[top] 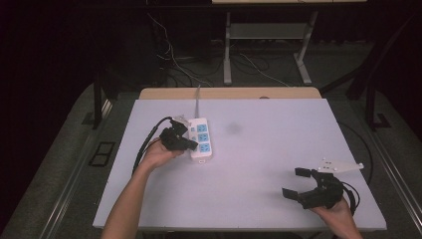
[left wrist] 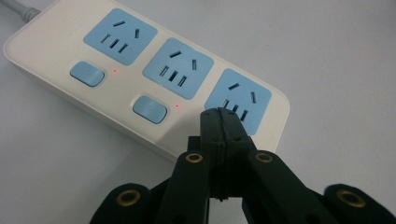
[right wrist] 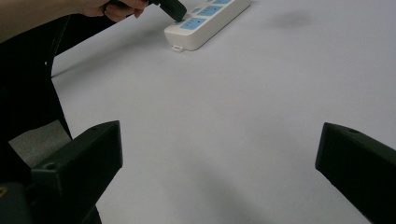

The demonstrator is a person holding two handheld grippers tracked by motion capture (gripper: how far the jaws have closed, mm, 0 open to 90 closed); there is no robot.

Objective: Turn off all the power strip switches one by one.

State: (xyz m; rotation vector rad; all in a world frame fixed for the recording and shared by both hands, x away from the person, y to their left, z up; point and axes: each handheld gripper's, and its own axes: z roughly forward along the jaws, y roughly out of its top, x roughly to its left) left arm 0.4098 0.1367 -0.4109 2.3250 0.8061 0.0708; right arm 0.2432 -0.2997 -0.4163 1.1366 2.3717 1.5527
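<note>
White power strip [top: 201,139] lies left of centre on the grey table [top: 259,164], three blue sockets facing up, cord running to the far edge. Left gripper [left wrist: 223,116] — jaws pressed together, nothing between them — tips set down on the strip's near end, beside the third socket [left wrist: 239,100], where its switch would sit. Red lamps glow by the other two switches [left wrist: 149,109]. Right gripper [top: 296,181] rests well apart near the table's right corner, jaws spread wide, holding nothing.

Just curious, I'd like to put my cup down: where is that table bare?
Free: the wide middle stretch between the white three-socket power strip and the open right gripper, and the far right corner. Crowded: the left side, where the shut left gripper sits at the strip.
</note>
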